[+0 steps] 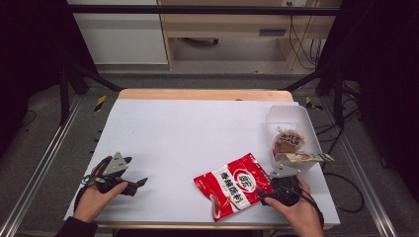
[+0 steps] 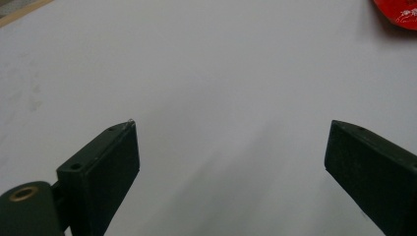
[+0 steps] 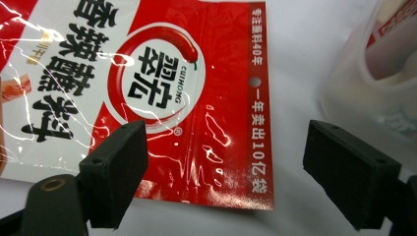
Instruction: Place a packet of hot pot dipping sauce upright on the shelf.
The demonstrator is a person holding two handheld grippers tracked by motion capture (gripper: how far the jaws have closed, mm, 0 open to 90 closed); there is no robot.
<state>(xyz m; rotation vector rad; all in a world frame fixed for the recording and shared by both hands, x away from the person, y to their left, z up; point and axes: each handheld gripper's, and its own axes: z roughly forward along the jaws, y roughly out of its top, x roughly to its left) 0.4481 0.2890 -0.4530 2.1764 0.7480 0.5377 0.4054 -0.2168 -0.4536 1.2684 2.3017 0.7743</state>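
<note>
**On the worktop: red pouch waits between spread jaws**

At the near right of the white worktop lies a red snack pouch, flat on its back and skewed, its far corner close to a translucent white bin that holds two smaller packets. The right hand-held gripper hovers low over the pouch's right-hand sealed edge, jaws spread wide and nothing between them. The left hand-held gripper sits well apart at the near left, over bare worktop, its jaws likewise spread and empty.

The pouch looks light, thin and glossy; the film is creased and shiny, so it is probably slippery and will sag or fold once lifted. The flat sealed strip along the edge, beside the small punched hole, seems the surest place to pinch; the puffed middle would likely slide.
</note>
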